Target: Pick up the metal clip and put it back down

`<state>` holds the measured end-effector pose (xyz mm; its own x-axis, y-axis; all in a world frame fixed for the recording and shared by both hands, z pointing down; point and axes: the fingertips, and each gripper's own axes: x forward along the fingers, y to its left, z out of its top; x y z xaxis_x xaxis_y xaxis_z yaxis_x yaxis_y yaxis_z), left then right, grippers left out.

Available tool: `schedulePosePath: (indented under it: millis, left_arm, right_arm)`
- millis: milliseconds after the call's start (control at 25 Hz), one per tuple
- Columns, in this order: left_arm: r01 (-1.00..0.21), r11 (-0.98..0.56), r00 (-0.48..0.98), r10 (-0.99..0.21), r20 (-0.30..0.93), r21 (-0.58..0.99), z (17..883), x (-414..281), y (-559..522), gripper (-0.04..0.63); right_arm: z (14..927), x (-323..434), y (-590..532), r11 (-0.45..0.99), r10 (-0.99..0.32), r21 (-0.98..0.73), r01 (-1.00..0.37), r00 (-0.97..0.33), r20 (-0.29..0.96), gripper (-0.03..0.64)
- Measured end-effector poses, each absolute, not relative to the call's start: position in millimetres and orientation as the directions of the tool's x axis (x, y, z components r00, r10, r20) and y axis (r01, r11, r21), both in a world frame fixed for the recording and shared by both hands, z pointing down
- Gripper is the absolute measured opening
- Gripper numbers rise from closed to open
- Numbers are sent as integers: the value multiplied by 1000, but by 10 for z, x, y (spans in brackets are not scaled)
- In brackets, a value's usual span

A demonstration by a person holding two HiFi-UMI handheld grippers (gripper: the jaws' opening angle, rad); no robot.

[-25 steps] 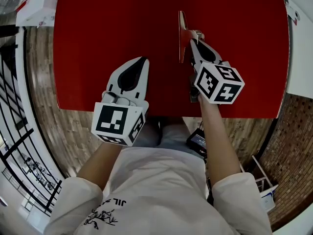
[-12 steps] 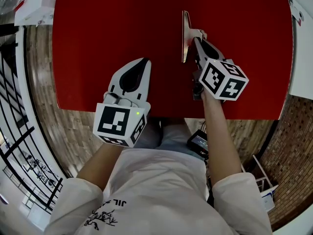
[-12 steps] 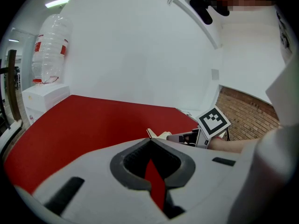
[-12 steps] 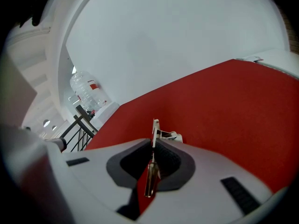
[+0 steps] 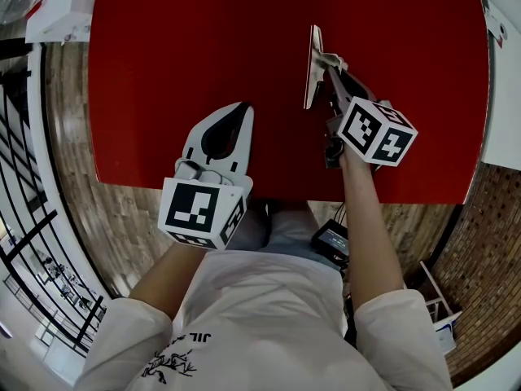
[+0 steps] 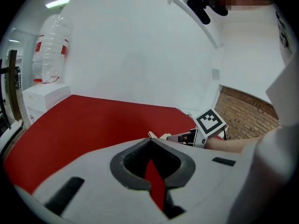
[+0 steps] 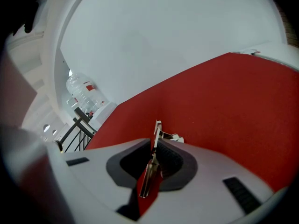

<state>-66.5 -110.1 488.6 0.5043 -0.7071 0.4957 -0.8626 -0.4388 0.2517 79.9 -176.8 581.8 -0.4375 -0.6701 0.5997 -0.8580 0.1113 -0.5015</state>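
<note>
We count two grippers, one metal clip [image 5: 313,65], one red table [image 5: 179,47] and one clear plastic bottle [image 6: 51,50] standing on a white box off the table's left end.

The clip sits in the right gripper [image 5: 329,70], over the middle of the table, right of centre. Its long flat blade runs from the near side toward the far side, turned on edge so that from above it reads as a thin pale strip. A small bent wire handle sticks out to its right, just past the gripper's tips. In the right gripper view the jaws are almost together, and their dark ribbed pads pinch the thin, shiny metal [image 7: 156,135].

The left gripper [image 5: 236,114] hangs over the table's near edge, well apart from the clip. Its smooth white jaws meet at the tips with nothing between them.
</note>
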Motion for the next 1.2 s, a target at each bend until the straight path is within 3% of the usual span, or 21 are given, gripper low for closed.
schedulePosePath:
  millis: [240,600,1200]
  left_arm:
    - [-865,-435,500,-710,496,249,4869,-675,-1126,5]
    - [-866,-433,498,-707,502,249,4903,-658,-1122,5]
    - [-869,-436,492,-717,495,232,4836,-666,-1117,5]
  right_arm:
    - [5822,790,-1765,127,-664,-477,-870,-431,611,29]
    - [5923,847,-1743,123,-647,-447,-886,-413,641,103]
    - [5824,1049,-1703,101,-677,-392,-914,-352,647,120]
